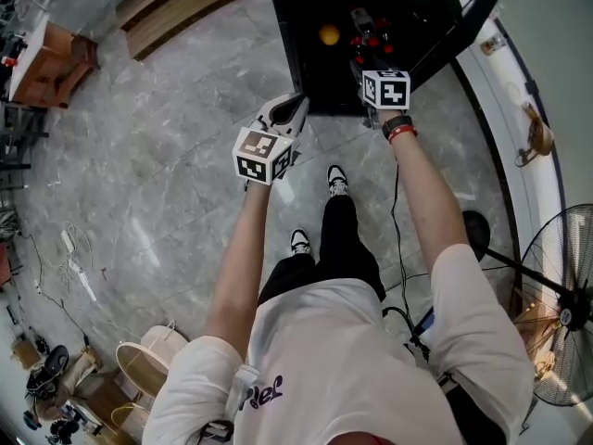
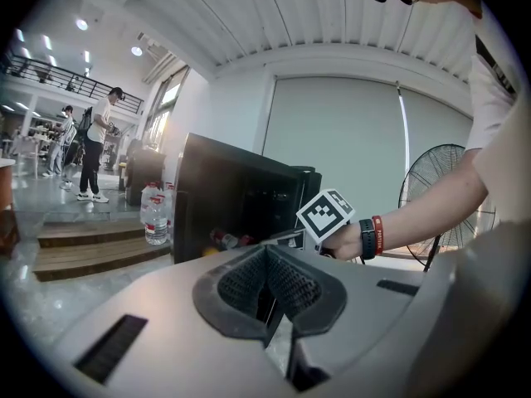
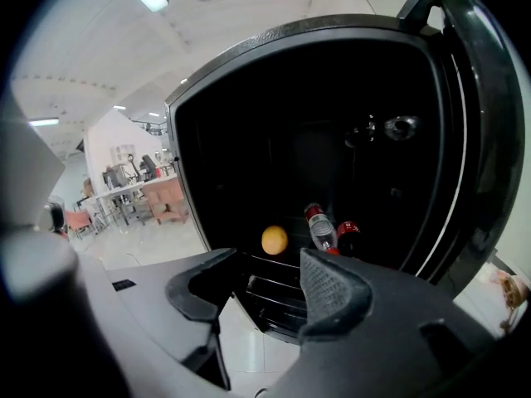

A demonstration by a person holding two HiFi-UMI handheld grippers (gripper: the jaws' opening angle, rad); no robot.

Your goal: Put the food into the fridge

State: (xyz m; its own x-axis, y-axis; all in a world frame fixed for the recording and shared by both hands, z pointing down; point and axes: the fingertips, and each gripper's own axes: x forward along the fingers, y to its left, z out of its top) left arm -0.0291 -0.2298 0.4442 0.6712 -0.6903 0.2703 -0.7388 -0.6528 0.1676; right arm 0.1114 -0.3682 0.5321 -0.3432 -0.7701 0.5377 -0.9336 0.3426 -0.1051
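Note:
A small black fridge (image 1: pixel 301 63) stands on the floor with its door (image 1: pixel 463 26) swung open to the right. Inside lie an orange (image 1: pixel 329 34), a clear bottle and red cans (image 1: pixel 371 33). In the right gripper view the orange (image 3: pixel 275 240) sits left of the bottle (image 3: pixel 319 226) and a red can (image 3: pixel 348 237) on the lower shelf. My right gripper (image 3: pixel 265 284) hovers just in front of the fridge opening, open, with nothing between its jaws. My left gripper (image 1: pixel 295 109) hangs left of the fridge's front corner, its pads (image 2: pixel 286 284) closed together and empty.
A standing fan (image 1: pixel 565 313) and its pole are at the right. Wooden steps (image 1: pixel 185 7) run behind the fridge, with water bottles (image 2: pixel 155 214) on them. Baskets (image 1: pixel 148 364) and loose cables (image 1: pixel 79 267) lie on the marble floor at the left. People stand far off.

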